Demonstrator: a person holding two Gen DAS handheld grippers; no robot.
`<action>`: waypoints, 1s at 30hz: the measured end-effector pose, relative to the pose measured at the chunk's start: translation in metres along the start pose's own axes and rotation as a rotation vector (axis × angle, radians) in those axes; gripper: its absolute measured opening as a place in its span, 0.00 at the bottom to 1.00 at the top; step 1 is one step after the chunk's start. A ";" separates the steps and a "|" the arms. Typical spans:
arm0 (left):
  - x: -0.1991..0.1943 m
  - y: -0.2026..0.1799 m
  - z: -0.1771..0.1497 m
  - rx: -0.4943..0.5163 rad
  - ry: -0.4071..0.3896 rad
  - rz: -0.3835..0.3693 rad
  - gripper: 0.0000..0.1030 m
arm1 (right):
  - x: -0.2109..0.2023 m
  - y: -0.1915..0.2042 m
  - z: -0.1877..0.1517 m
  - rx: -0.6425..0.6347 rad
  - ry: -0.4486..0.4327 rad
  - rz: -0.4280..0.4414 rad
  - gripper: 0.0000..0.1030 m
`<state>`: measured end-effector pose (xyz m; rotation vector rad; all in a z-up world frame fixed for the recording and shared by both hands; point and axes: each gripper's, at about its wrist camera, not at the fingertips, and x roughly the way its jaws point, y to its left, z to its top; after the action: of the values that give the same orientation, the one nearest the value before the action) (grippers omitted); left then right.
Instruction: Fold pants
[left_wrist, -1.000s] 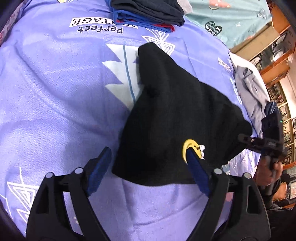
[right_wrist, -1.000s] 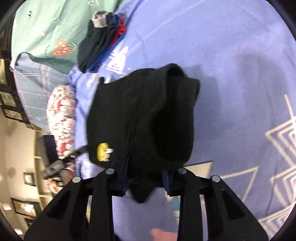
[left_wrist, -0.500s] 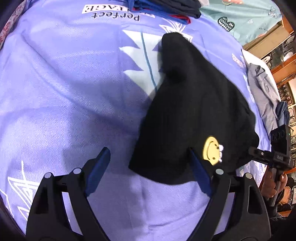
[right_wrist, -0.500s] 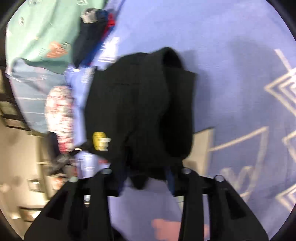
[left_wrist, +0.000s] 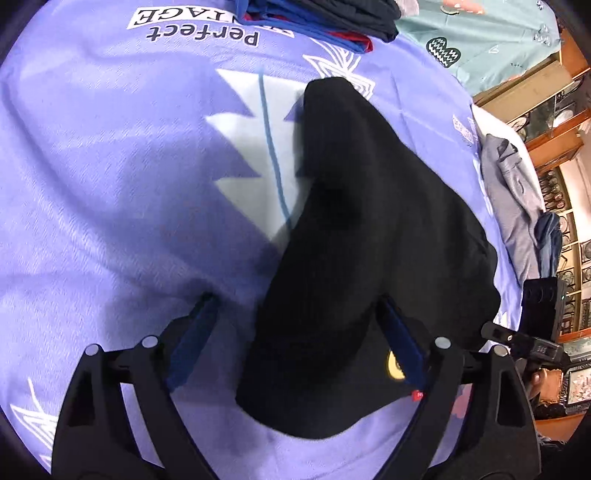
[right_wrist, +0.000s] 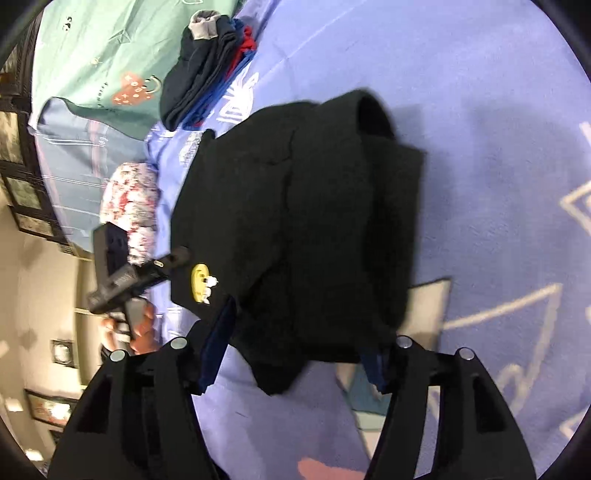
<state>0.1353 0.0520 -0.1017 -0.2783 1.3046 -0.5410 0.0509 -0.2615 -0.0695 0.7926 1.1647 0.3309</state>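
Note:
The black pants (left_wrist: 369, 240) lie folded in a thick bundle on the purple bedsheet (left_wrist: 110, 206). A yellow smiley patch (right_wrist: 201, 282) shows on them. My left gripper (left_wrist: 295, 332) is open, its blue pads either side of the bundle's near edge. My right gripper (right_wrist: 295, 339) is open, with the bundle's near end lying between its pads; the cloth rests loose. In the right wrist view, the left gripper (right_wrist: 125, 273) sits at the bundle's left edge. In the left wrist view, the right gripper (left_wrist: 532, 332) is at the bundle's right side.
A stack of folded dark, blue and red clothes (left_wrist: 332, 18) lies at the far side of the sheet. A teal sheet (right_wrist: 110, 55) and a floral pillow (right_wrist: 129, 206) lie beyond. Grey clothes (left_wrist: 513, 192) sit at the bed's right edge, by wooden shelves (left_wrist: 554, 140).
My right gripper has opened and let go of the pants' end, which now lies flat. My left gripper moved closer over the bundle's near edge.

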 end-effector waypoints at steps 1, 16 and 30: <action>0.001 -0.001 0.002 0.006 0.003 -0.003 0.87 | -0.003 0.000 -0.001 0.000 -0.003 -0.008 0.61; 0.009 -0.008 0.008 0.058 -0.010 -0.039 0.88 | 0.032 0.005 0.023 0.000 -0.024 0.156 0.65; -0.015 -0.031 0.006 0.072 -0.057 -0.112 0.13 | 0.017 0.043 0.025 -0.132 -0.069 0.068 0.28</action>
<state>0.1315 0.0337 -0.0727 -0.3058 1.2163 -0.6691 0.0874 -0.2310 -0.0467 0.7235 1.0420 0.4298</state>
